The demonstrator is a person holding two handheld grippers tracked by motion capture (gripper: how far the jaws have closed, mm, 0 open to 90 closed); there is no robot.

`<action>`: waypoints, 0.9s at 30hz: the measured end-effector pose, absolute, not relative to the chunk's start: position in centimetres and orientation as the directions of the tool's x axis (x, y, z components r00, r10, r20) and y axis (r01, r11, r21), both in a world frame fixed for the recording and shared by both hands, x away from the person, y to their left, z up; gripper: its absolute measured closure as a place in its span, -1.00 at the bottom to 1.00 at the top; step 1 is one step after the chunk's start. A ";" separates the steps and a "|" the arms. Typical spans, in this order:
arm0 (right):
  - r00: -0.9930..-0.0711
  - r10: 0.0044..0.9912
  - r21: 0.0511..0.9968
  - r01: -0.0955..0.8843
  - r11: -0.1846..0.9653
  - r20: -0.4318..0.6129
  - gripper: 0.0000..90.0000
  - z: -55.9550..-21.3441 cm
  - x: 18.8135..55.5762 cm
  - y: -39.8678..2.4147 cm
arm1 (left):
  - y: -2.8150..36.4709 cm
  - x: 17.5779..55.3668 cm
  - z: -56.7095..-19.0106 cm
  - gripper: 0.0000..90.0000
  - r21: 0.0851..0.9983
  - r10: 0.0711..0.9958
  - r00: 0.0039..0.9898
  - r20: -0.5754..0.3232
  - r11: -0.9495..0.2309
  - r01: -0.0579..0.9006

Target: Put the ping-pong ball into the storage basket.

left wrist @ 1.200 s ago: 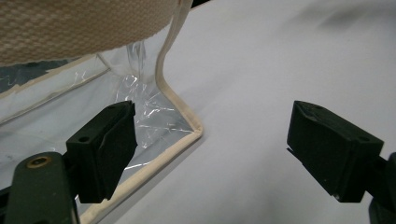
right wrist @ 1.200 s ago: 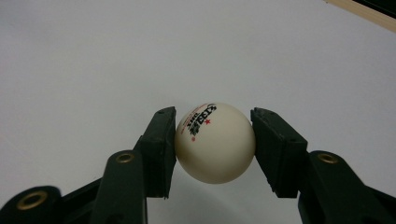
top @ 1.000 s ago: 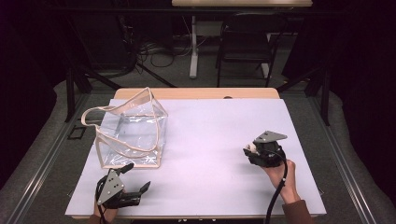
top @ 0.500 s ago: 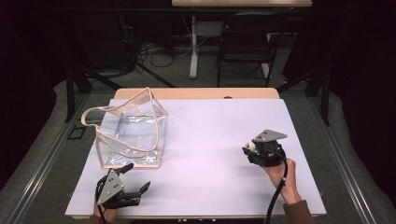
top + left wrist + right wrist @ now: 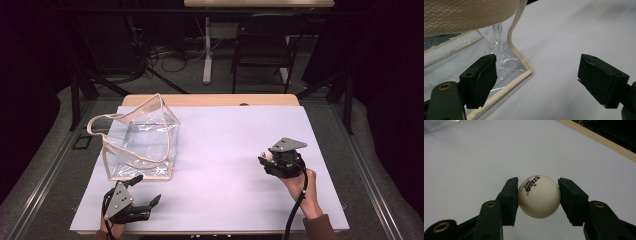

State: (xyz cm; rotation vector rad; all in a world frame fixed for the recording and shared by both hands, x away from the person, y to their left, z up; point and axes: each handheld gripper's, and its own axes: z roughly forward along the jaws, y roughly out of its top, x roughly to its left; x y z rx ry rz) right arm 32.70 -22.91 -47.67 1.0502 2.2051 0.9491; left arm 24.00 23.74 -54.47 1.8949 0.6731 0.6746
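We count one white ball (image 5: 539, 196), pinched in our right gripper (image 5: 539, 197) above the table (image 5: 225, 150), and one clear bag (image 5: 140, 142), holding nothing we can see. Our left gripper (image 5: 536, 80) stands spread beside the bag's corner.

A smooth, glossy plastic ball (image 5: 539, 196); a clear crinkled plastic bag (image 5: 142, 142) with woven cloth trim.
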 end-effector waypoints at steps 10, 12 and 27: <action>-0.569 0.810 0.774 0.445 0.451 -0.144 0.14 -47.4 32.6 -22.9 | 23.7 24.0 -54.5 -0.64 0.915 0.702 0.693 0.161 -0.369 0.161; -0.572 0.806 0.777 0.437 0.454 -0.150 0.14 -47.3 32.6 -22.7 | 23.7 24.0 -54.5 -0.64 0.915 0.702 0.694 0.161 -0.369 0.161; -0.581 0.797 0.786 0.412 0.461 -0.163 0.14 -46.3 32.8 -21.9 | 23.6 24.1 -54.5 -0.64 0.916 0.706 0.690 0.161 -0.367 0.161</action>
